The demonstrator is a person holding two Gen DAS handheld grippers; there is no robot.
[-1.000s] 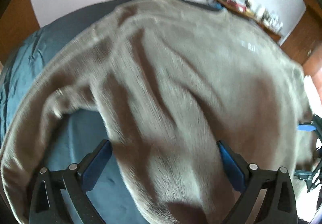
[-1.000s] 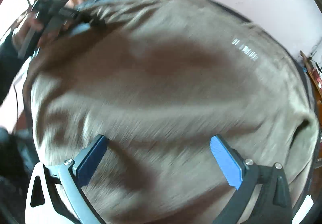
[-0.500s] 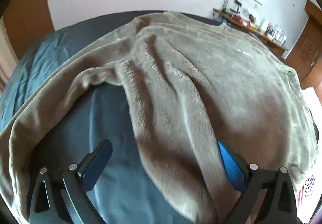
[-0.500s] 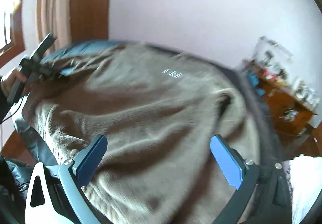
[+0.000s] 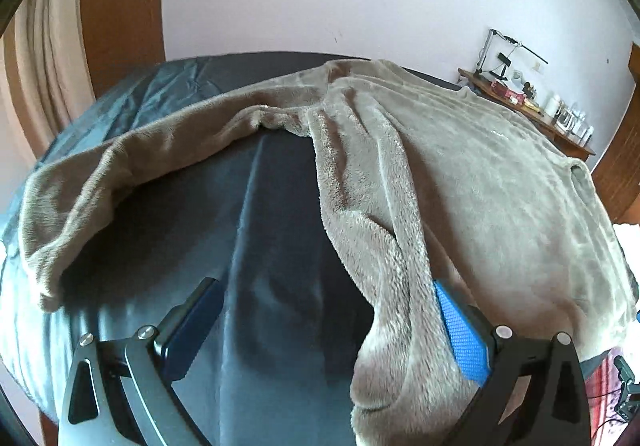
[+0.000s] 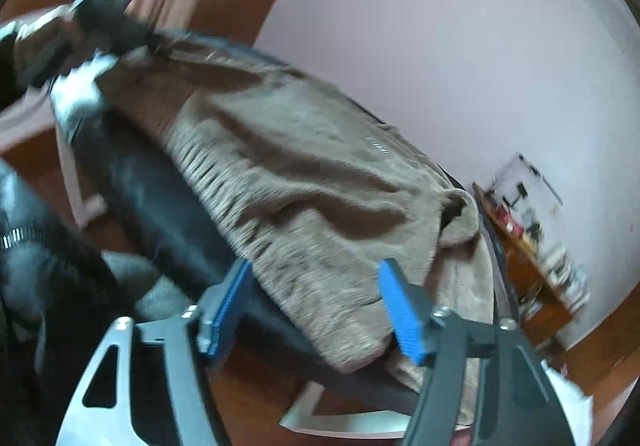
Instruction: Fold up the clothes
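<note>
Sweater (image 5: 460, 173), fuzzy grey-beige, spread across dark sheet (image 5: 260, 226).

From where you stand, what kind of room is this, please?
Probably a bedroom at home: a sweater is spread on a bed with a dark blue cover, a curtain hangs at the left, and a cluttered wooden shelf lines the wall.

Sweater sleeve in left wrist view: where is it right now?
The sleeve stretches left from the sweater body across the dark bed cover, with its cuff end at the view's left edge, beyond the left tool.
</note>
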